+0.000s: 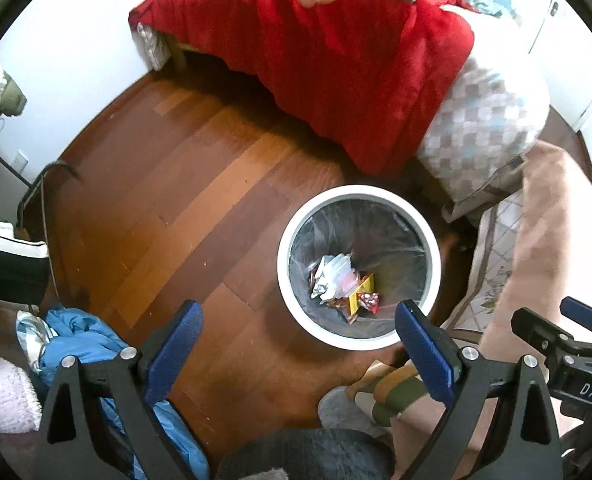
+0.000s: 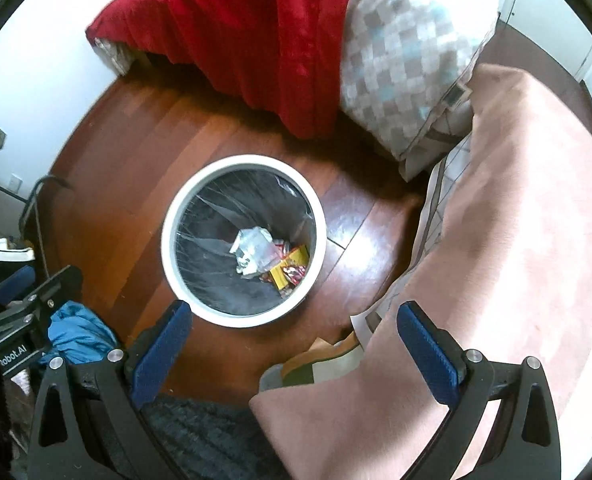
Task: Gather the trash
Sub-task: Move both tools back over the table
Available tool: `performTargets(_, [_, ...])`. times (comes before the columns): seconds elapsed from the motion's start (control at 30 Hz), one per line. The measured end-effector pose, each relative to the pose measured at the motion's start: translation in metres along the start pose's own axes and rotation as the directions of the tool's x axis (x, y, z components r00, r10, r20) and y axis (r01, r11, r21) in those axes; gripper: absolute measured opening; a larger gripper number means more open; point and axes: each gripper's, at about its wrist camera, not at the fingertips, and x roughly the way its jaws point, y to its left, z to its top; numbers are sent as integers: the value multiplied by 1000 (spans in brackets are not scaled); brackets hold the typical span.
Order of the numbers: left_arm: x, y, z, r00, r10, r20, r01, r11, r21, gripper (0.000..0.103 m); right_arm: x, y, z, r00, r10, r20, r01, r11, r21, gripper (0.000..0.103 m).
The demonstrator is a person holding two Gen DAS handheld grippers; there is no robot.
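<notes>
A round white trash bin point(image 1: 286, 236) point(image 2: 172, 232) with a dark liner stands on the wooden floor. Crumpled white plastic point(image 1: 335, 276) point(image 2: 254, 250) and yellow and red wrappers point(image 1: 361, 298) point(image 2: 290, 266) lie at its bottom. My left gripper point(image 1: 296, 354) hovers above the bin's near rim, open, with nothing between its blue fingers point(image 1: 172, 354). My right gripper point(image 2: 294, 354) is open and empty too, above the floor just right of the bin. In the left wrist view the right gripper point(image 1: 563, 332) shows at the right edge; in the right wrist view the left gripper point(image 2: 24, 296) shows at the left.
A bed with a red blanket point(image 1: 335, 64) point(image 2: 248, 28) and a checkered cover point(image 1: 483, 120) point(image 2: 407, 56) stands behind the bin. A pink blanket point(image 2: 515, 240) point(image 1: 543, 248) lies to the right. Blue clothing point(image 1: 84, 340) point(image 2: 78, 332) sits left on the floor. A striped sock and grey slipper point(image 1: 355, 404) are near me.
</notes>
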Motion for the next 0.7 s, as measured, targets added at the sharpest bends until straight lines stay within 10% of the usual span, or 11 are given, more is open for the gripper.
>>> performTargets(0.43, [-117,-79,-22,986,-62,155,52,996,73,98,-154,-63,-44,960,193,202,-224,964,144,103])
performTargets(0.7, [-98,-261,-47,980,-167,106,137,959,247,98,-206,-241,-91,984,-36,172,-21,948,318,103])
